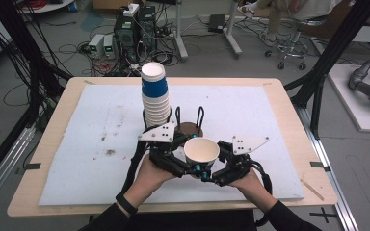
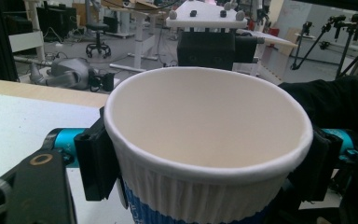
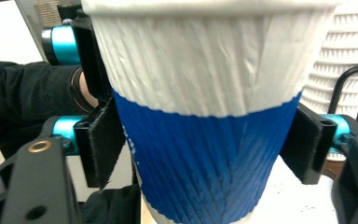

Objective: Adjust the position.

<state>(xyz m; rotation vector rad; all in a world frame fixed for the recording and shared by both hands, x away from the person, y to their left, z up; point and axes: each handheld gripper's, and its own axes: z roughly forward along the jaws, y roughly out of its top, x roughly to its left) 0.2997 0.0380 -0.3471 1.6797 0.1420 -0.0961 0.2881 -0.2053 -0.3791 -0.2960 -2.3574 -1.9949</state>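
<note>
White foam mat (image 1: 101,159) is covering the wooden table (image 1: 48,125), smudged at 9 o'clock. Stack of ribbed paper cups (image 1: 155,96) is standing at 12 from the hands, in a black wire holder (image 1: 192,120), base hidden. Single cup (image 1: 201,153), white rim over blue crinkled band, is sitting upright at centre. Left gripper (image 1: 192,168) is pinching it under the rim; right gripper (image 1: 207,177) is clamping the blue band. Cup bottom is cut off.
</note>
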